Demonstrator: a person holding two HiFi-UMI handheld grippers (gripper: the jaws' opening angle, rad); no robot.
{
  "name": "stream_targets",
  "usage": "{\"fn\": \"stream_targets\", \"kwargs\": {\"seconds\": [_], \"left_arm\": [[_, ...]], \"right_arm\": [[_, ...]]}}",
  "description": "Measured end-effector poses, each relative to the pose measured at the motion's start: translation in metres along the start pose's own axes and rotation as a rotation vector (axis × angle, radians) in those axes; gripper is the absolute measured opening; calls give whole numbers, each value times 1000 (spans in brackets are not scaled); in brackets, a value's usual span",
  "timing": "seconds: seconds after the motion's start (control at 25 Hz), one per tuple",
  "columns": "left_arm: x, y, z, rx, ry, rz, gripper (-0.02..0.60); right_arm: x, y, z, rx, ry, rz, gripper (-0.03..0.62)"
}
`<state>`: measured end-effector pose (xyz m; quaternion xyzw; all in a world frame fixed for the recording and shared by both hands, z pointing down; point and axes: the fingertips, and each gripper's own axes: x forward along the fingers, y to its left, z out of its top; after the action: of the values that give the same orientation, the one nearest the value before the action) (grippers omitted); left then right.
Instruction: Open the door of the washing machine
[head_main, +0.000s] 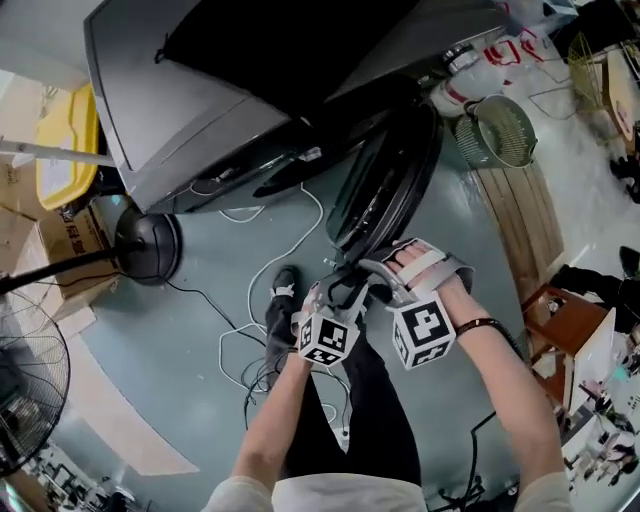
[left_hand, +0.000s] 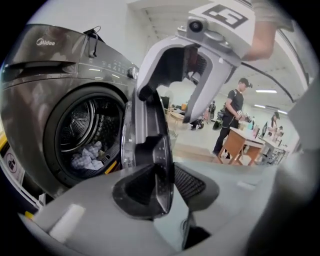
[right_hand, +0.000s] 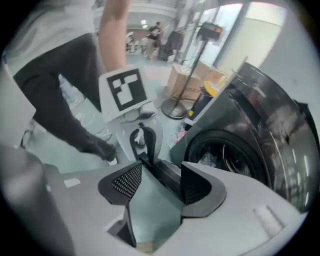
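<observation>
Right now your left claw (left_hand: 165, 184) stands wide, with the free edge of the door (head_main: 385, 185) between its jaws. The edge nearly fills the gap, but a thin slit shows beside one of the pads (left_hand: 192, 182), so it reads as straddling rather than clamping. Your right claw (right_hand: 156, 182) is plainer to read. Its jaws are as wide as they go, and the dark rim runs up between them close to one pad with bare floor showing on the other side. Neither claw seems to pinch anything.

From the head view, both claws sit close together at the outer tip of the door. It hangs swung well out from the front of the washing machine (head_main: 200, 100), roughly square to it. Past the door, the left gripper view looks straight into the drum (left_hand: 82, 130), where a little pale laundry (left_hand: 87, 152) lies at the bottom. Further off, white cables (head_main: 270, 255) trail over the floor (head_main: 200, 330), and a fan's round base (head_main: 148, 245) stands beside the machine.

Judging by that, the opening itself looks done and you are at the letting-go step. The next move calls for a clean withdrawal. Draw both claws back along the line they point, keeping the jaws wide so no pad catches the rim and swings the door back toward the drum. Mind the cables near your foot.
</observation>
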<state>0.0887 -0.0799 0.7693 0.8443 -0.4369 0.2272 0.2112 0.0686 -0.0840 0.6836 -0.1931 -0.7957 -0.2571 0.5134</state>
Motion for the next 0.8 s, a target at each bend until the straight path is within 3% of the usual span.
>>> {"fn": "stream_targets", "kwargs": {"seconds": [0.12, 0.24, 0.4, 0.56, 0.8], "left_arm": [[4, -13, 2, 8, 8, -21, 178], [8, -26, 2, 20, 25, -54, 179], [17, -47, 6, 31, 42, -115, 179], [29, -71, 13, 38, 59, -162, 181], [46, -101, 24, 20, 51, -178, 183]], "right_arm": [[-18, -6, -2, 343, -150, -84, 219], [-34, -12, -18, 604, -238, -199, 219], [-63, -23, -44, 1065, -413, -323, 219], [-70, -10, -85, 1240, -381, -449, 219], [-70, 8, -121, 1363, -368, -493, 218]]}}
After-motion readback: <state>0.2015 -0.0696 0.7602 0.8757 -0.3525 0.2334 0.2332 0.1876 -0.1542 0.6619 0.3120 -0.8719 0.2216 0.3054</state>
